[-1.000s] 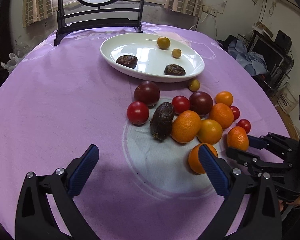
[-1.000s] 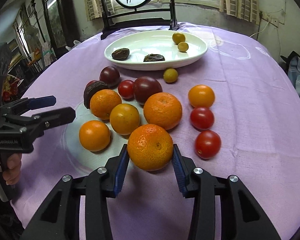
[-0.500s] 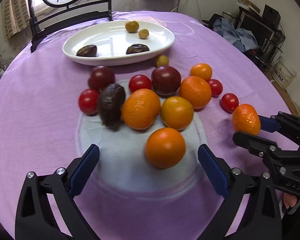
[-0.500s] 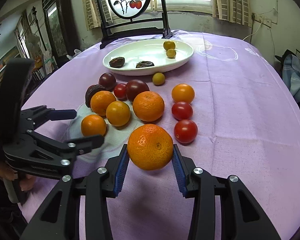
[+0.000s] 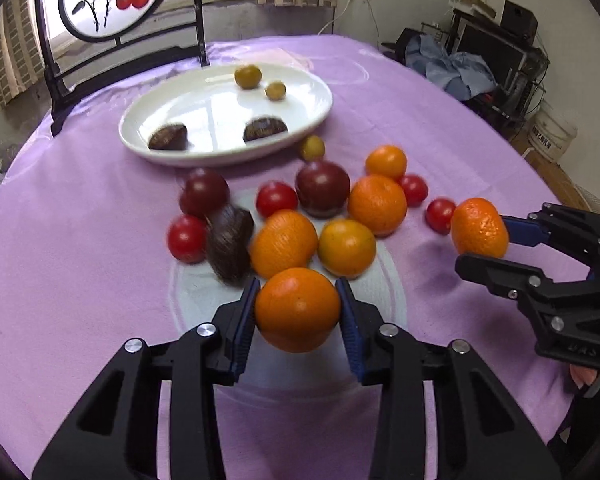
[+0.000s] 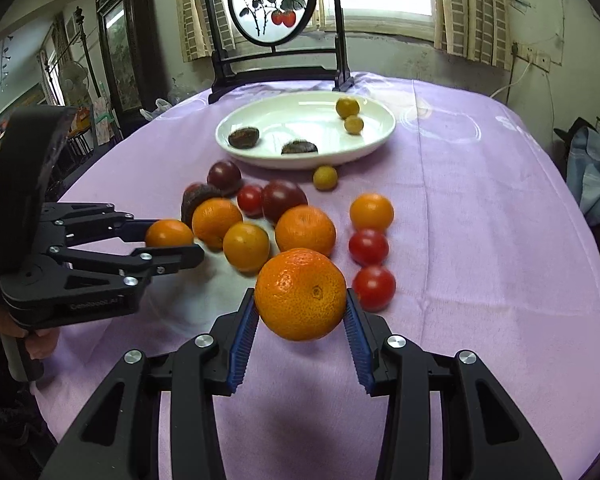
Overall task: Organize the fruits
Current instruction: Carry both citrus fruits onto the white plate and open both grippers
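My left gripper (image 5: 298,312) is shut on a smooth orange (image 5: 298,309), at the near edge of the fruit pile; it also shows in the right wrist view (image 6: 169,233). My right gripper (image 6: 300,312) is shut on a dimpled mandarin (image 6: 300,294) and holds it above the cloth; the mandarin shows at the right in the left wrist view (image 5: 479,233). Several oranges, red tomatoes, dark plums and a dark brown fruit (image 5: 229,246) lie loose on the purple cloth. A white oval plate (image 5: 140,136) behind them holds two dark fruits and two small yellow ones.
A small yellow fruit (image 5: 312,147) lies just in front of the plate. A black-framed round screen with painted fruit (image 6: 274,2) stands at the table's far edge. The table edge drops off on the right toward clutter and a bucket (image 5: 552,132).
My left gripper has moved forward and shut on the smooth orange that lay between its open fingers. My right gripper has lifted the mandarin higher off the cloth.
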Demonstrator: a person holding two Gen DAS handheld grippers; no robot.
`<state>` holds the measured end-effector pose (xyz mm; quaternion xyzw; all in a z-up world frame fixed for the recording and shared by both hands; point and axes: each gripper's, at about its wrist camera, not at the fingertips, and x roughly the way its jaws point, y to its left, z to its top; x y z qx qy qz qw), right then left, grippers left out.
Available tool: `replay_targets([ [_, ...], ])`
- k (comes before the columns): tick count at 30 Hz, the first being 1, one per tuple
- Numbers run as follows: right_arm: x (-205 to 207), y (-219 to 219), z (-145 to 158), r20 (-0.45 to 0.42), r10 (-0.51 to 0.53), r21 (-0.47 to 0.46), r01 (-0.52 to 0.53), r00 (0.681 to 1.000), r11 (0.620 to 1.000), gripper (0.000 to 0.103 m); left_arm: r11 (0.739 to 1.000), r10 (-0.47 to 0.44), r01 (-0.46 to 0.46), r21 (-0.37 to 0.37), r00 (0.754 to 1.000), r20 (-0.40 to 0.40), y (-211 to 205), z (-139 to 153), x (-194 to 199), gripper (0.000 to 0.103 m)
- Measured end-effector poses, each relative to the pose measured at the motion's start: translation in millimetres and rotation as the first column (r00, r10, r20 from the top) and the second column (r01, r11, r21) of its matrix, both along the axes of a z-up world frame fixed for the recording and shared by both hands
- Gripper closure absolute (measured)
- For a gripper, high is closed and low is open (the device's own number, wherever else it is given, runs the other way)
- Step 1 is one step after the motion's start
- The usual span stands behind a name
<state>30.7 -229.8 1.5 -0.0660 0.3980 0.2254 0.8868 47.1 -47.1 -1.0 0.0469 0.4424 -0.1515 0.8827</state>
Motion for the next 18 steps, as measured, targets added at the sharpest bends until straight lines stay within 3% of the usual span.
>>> replay_targets([
  [10,67,50,43,0.136,0.071,-0.08,-0.061,0.988,0.995,0.06,0.993,0.117,-0.114,-0.026,0.986,0.123,37,52,74,0.065],
  [12,89,60,44,0.135,0.066,-0.086,-0.055,0.989,0.995,0.06,0.987,0.16,-0.16,-0.007,0.977,0.139,42,53,99,0.065],
  [18,154,81,26,0.054,0.002,-0.098,0.003,0.999,0.995,0.06,0.969,0.246,-0.246,-0.002,0.967,0.071,51,35,163,0.065],
])
